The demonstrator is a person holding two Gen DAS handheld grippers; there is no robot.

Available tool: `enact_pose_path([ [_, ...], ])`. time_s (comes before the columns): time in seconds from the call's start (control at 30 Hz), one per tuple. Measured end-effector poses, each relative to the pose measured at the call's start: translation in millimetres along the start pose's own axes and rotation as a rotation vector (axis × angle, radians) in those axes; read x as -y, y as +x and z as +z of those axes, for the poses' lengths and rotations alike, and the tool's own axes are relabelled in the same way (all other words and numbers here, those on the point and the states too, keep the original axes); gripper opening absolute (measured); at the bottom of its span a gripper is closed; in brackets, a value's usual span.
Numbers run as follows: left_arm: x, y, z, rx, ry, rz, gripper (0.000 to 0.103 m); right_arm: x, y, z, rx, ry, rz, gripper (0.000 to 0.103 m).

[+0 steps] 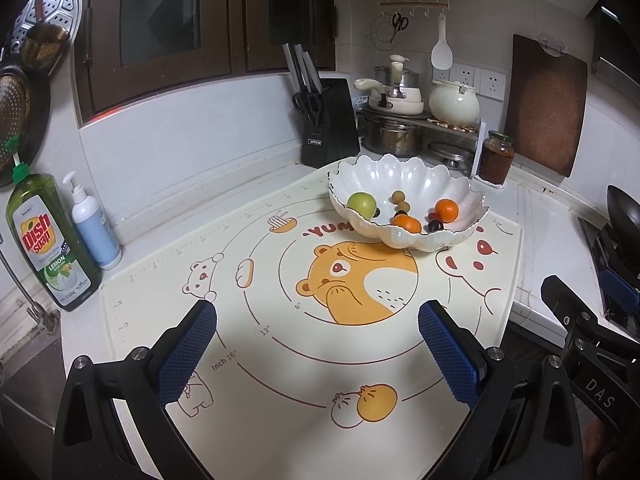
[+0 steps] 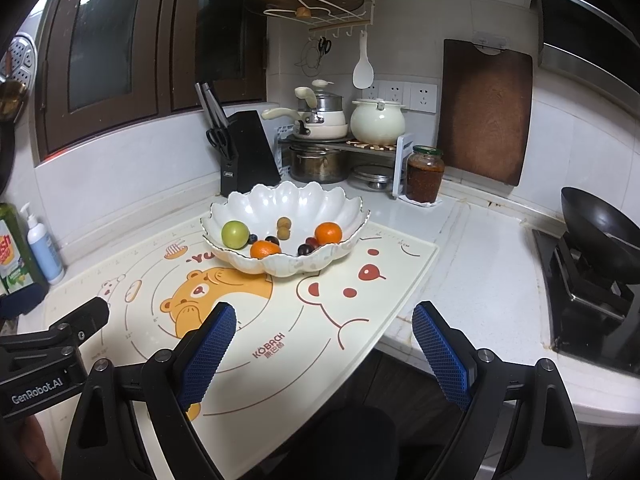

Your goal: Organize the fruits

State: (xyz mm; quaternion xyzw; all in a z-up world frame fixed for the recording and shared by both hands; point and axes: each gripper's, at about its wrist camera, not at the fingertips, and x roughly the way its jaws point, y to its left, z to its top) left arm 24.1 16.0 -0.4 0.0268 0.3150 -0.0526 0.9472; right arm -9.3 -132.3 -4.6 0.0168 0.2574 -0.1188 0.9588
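Note:
A white scalloped bowl [image 1: 404, 176] [image 2: 288, 204] stands at the far side of the bear-print mat [image 1: 280, 344] [image 2: 352, 312]. In it lie a green apple [image 1: 362, 205] [image 2: 235, 234], two oranges [image 1: 446, 210] [image 1: 407, 224] [image 2: 328, 233] [image 2: 264, 249], two small brown longans [image 1: 400, 199] [image 2: 283, 227] and several dark grapes [image 1: 435, 225] [image 2: 307, 246]. My left gripper [image 1: 318, 316] is open and empty above the mat, well short of the bowl. My right gripper [image 2: 324, 320] is open and empty over the mat's right front corner.
A dish soap bottle [image 1: 50, 240] and pump bottle [image 1: 94, 228] stand at the left. A knife block [image 1: 328, 120] [image 2: 248, 152], pots [image 1: 394, 136] [image 2: 320, 160] and a sauce jar [image 1: 496, 156] [image 2: 425, 174] stand behind the bowl. A wok on a stove [image 2: 600, 240] is at right.

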Motion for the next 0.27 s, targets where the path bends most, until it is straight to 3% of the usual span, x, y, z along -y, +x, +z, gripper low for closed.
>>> enact_pose_path([
  [0.27, 1.7, 0.5, -0.6, 0.0, 0.002, 0.009, 0.103, -0.5, 0.0, -0.1, -0.001, 0.002, 0.001, 0.091],
])
